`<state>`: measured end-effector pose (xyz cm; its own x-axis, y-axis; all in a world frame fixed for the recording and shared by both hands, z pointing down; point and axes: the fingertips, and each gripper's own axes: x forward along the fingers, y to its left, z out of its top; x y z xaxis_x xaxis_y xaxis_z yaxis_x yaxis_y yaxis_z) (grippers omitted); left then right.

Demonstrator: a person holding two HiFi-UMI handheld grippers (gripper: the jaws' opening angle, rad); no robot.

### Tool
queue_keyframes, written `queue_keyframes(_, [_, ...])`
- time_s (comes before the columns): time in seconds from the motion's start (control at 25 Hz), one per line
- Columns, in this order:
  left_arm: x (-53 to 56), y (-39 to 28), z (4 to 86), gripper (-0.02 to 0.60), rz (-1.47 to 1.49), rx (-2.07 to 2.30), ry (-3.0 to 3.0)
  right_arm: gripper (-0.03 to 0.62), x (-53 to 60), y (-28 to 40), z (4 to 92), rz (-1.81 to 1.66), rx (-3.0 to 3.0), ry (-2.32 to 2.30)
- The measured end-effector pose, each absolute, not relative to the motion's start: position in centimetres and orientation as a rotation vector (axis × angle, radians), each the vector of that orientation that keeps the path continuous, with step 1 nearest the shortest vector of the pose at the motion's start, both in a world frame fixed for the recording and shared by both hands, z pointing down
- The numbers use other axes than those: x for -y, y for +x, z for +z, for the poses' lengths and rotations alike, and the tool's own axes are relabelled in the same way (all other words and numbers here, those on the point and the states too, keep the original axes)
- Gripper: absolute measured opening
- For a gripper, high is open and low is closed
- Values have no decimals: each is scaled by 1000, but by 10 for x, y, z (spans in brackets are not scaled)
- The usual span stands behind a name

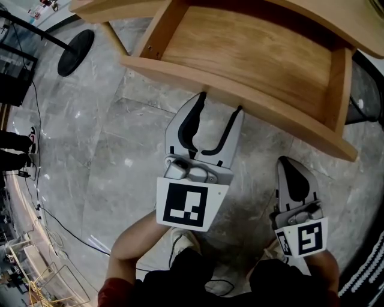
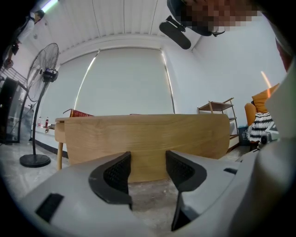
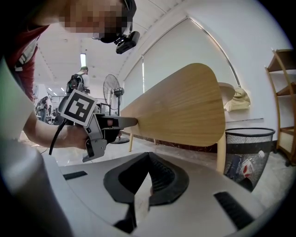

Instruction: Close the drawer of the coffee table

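At the upper left of the head view stands a fan base (image 1: 76, 52) on the stone floor (image 1: 120, 156), well apart from the work. Right of it, across the top of the frame, the drawer (image 1: 288, 123) stands pulled far out from under the coffee table (image 1: 102, 9), its wooden tray empty. It looks rigid and, being empty, probably light; it should slide rather than lift, so a flat push near the middle of its front panel would likely keep it from skewing. The left gripper (image 1: 221, 103) is at frame centre, held about level and square to that panel, the forearm reaching up from the bottom edge. Its jaws are spread wide with nothing between them, and its tips seem to sit at the panel's lower edge, though contact is hard to confirm. At the lower right, the right gripper (image 1: 289, 165) hangs back from the drawer, jaws pressed together and empty.
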<state>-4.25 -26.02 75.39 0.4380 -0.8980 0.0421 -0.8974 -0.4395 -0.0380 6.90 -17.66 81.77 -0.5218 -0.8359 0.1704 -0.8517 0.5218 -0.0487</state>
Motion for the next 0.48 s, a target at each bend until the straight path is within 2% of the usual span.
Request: queue_keyframes(0.48, [287,-37,755,225,-144,-1662,-2672,-3,184,75,813,150,2646,1514])
